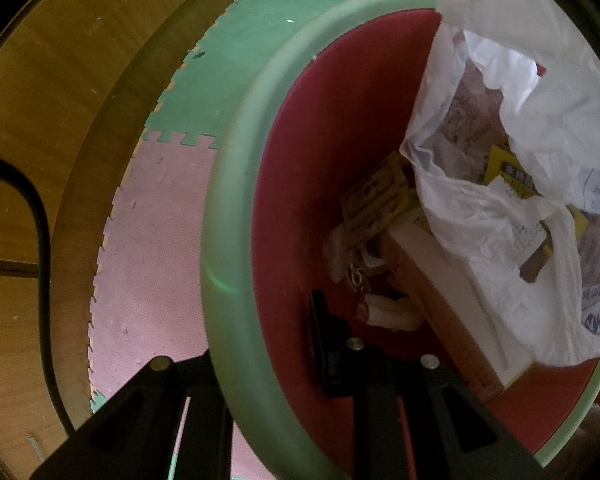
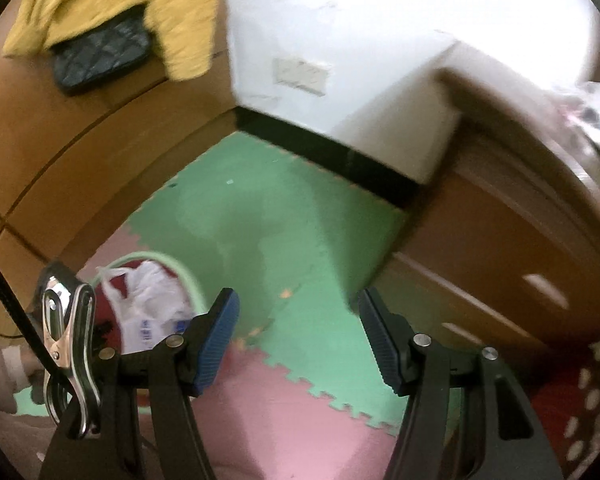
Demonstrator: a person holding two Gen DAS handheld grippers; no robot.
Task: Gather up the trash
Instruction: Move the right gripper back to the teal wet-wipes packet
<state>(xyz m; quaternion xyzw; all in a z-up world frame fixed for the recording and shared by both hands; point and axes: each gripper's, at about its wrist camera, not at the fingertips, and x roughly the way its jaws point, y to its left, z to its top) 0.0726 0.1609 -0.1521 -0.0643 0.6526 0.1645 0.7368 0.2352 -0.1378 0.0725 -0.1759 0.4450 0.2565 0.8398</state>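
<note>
We see our left gripper [image 1: 267, 364] with its jaws pinching the green rim of the bin [image 1: 235, 184], one finger inside the red wall and one outside. In the bin lie a white bag [image 1: 512, 184] and loose trash [image 1: 376, 200]. Our right gripper [image 2: 295, 340] hangs with jaws spread and empty over open floor mats [image 2: 283, 216], the bin beside it.

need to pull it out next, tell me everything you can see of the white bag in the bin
The bag is thin, crinkled, translucent white plastic with blue print low on one side. It sits inside the bin, which has a green rim and red inner wall, and rises above the rim. Its mouth gapes, showing yellow packaging and paper inside. It leans on a cardboard box beside it. No tool touches it.
</note>
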